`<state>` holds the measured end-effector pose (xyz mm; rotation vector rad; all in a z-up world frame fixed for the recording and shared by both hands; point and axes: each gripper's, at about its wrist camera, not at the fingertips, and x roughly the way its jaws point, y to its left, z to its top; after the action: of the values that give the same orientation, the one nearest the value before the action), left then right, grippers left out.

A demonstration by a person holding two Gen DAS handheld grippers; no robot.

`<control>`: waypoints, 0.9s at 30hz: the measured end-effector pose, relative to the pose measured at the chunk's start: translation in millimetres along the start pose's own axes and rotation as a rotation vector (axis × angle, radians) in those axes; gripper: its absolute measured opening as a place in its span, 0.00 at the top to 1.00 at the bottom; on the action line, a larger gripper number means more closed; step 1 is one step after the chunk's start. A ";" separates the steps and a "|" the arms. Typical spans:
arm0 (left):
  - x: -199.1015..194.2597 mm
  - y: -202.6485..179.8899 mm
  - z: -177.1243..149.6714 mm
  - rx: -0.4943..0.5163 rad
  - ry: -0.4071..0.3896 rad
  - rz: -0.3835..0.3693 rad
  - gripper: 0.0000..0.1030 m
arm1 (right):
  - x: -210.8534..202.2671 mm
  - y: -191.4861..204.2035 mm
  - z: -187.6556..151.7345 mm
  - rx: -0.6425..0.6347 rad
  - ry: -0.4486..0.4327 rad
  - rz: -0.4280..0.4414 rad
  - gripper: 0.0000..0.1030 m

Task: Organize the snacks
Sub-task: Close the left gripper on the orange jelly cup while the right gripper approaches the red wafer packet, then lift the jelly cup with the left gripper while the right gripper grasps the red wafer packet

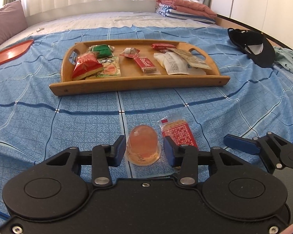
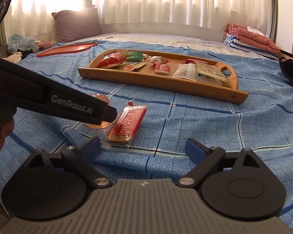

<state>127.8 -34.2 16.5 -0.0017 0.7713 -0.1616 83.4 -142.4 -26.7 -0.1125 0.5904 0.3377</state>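
Two snacks lie on the blue checked bedsheet (image 1: 68, 120) at lower centre of the left wrist view: a clear dome-shaped orange jelly cup (image 1: 143, 145) and, just right of it, a red rectangular wrapped biscuit (image 1: 177, 134). Left gripper (image 1: 144, 150) jaws straddle the jelly cup, narrowed close to its sides; contact cannot be told. Right gripper (image 2: 141, 149) jaws spread wide, nothing between them, near the biscuit's end. Wooden handled tray (image 1: 138, 83), mid-frame, holds several wrapped snacks.
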 end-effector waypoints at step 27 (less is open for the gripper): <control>-6.5 34.1 1.7 -0.053 -0.011 0.083 0.66 | 2.5 2.0 8.6 0.014 0.044 0.003 0.03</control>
<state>129.2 0.4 20.1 -0.0205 0.7629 -0.0625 89.2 -138.1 -21.0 -0.1056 0.6369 0.3345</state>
